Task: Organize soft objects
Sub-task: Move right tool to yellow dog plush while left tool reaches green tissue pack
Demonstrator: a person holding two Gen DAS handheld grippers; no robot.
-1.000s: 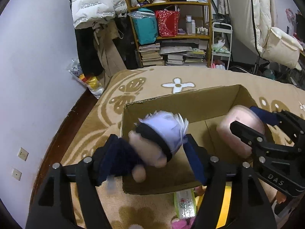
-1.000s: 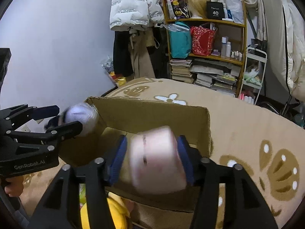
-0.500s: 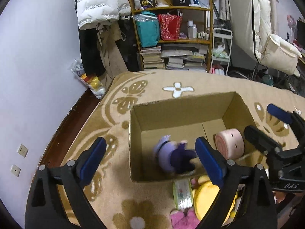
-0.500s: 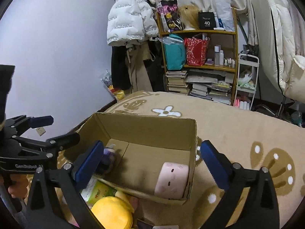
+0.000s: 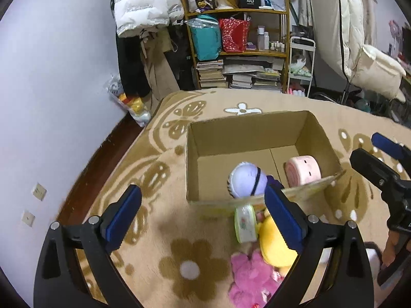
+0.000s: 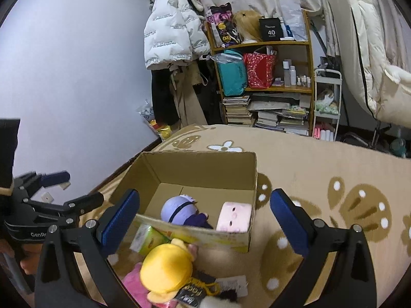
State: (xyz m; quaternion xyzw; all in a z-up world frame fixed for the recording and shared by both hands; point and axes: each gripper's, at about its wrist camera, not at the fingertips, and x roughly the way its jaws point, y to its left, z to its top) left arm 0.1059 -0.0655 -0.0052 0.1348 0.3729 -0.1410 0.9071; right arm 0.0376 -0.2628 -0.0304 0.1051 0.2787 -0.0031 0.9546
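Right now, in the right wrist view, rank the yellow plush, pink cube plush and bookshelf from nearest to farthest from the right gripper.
1. Yellow plush: just below the open right gripper, outside the box, at its near side.
2. Pink cube plush: inside the box, right corner.
3. Bookshelf: far wall, beyond the rug.

A soft tan rug [image 5: 164,231] with brown flowers and butterflies is covering the floor and filling the lower half of both views. A cardboard box [image 5: 191,164] is sitting open on it in the middle of the frame. Just in front of the box, toward the bottom, a yellow plush [image 6: 167,269], a pink plush [image 5: 251,279] and a green and white packet [image 5: 245,223] are lying on the rug, bunched close together. At the lower left, a strip of dark wooden floor [image 5: 84,179] is running between the rug and the pale wall.
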